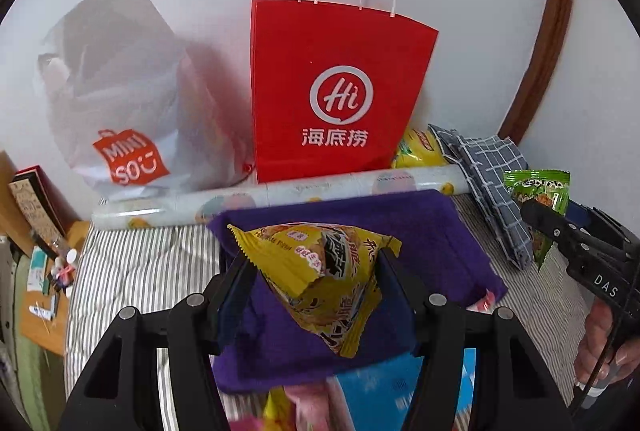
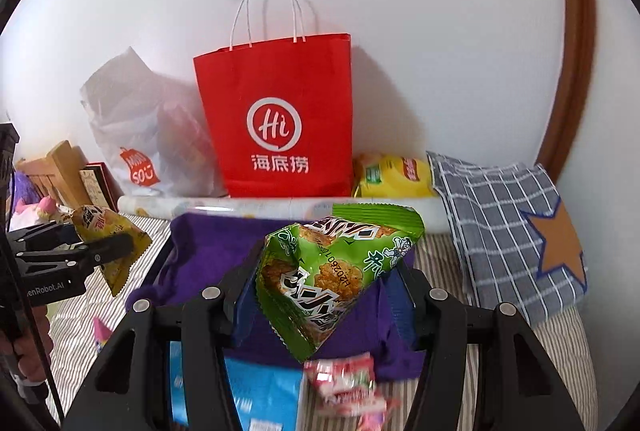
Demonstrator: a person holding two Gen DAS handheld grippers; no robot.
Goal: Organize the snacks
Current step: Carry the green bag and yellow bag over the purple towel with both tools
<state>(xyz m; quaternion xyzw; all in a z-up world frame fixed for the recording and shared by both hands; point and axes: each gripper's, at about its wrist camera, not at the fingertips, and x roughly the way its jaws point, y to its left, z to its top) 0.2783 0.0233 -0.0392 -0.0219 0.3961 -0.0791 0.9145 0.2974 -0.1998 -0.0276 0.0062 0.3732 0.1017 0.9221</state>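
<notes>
A striped bed (image 1: 132, 263) carries everything; at its back edge, against the wall, stands a red paper bag (image 1: 336, 91). Nearer lies a purple cloth (image 1: 436, 231). Above it the left gripper (image 1: 316, 271) pinches a yellow snack packet (image 1: 320, 271) between its jaws (held clear of the cloth), and the right gripper (image 2: 324, 279) likewise pinches a green snack packet (image 2: 332, 271).

A home bedroom: a striped bedsheet (image 1: 132, 263), a checked pillow (image 2: 504, 227), shopping bags against the white wall (image 2: 420, 31).
</notes>
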